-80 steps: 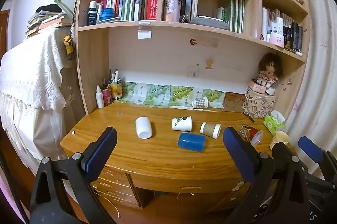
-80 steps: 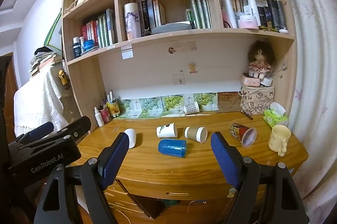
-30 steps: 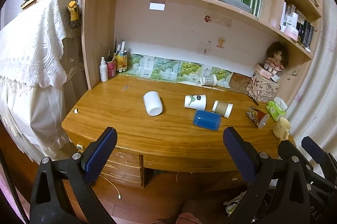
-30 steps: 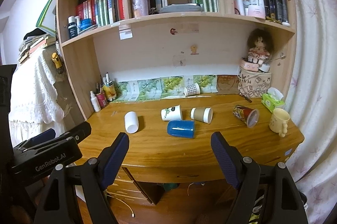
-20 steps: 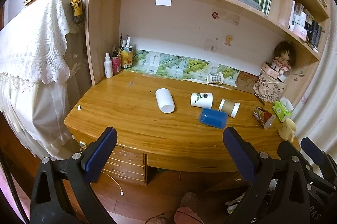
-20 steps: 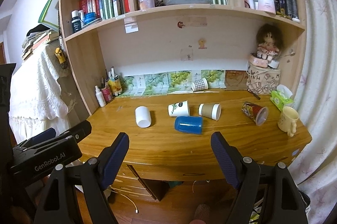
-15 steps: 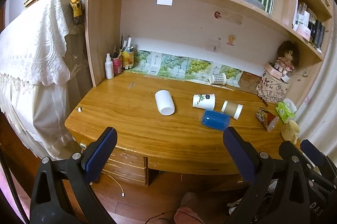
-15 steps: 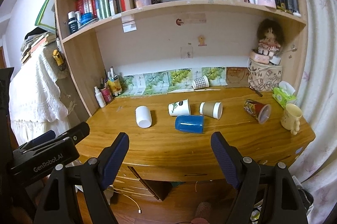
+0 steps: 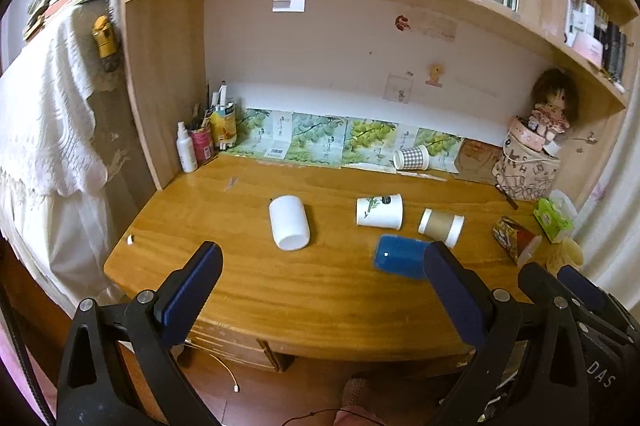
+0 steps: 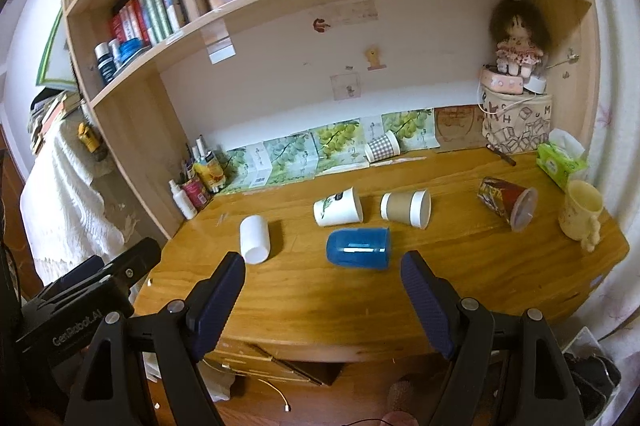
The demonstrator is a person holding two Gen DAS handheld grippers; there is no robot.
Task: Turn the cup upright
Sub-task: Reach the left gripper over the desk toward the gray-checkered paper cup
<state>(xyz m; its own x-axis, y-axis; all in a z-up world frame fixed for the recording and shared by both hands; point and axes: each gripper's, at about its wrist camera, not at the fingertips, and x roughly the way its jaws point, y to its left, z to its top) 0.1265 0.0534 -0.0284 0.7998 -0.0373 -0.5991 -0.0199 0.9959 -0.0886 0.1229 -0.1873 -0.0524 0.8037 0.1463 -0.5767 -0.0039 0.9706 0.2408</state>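
Several cups lie on their sides on the wooden desk (image 9: 240,290). A white cup (image 9: 289,222) (image 10: 254,239) lies at the left. A blue cup (image 9: 400,257) (image 10: 358,248) lies near the middle, with a white leaf-print cup (image 9: 379,211) (image 10: 338,212), a brown paper cup (image 9: 441,226) (image 10: 406,208), a red patterned cup (image 10: 506,200) and a checked cup (image 10: 382,146) around it. My left gripper (image 9: 324,294) is open and empty, short of the desk's front edge. My right gripper (image 10: 322,292) is open and empty, in front of the blue cup.
A yellow mug (image 10: 579,212) stands upright at the desk's right end, next to a green tissue pack (image 10: 560,162). A pen holder and bottles (image 9: 202,142) stand at the back left. A printed bag with a doll (image 10: 516,122) stands at the back right. Bookshelves hang over the desk.
Both grippers have moved closer to the desk and tilted down, so the cups loom larger. Both stay open and empty. No cup has moved.
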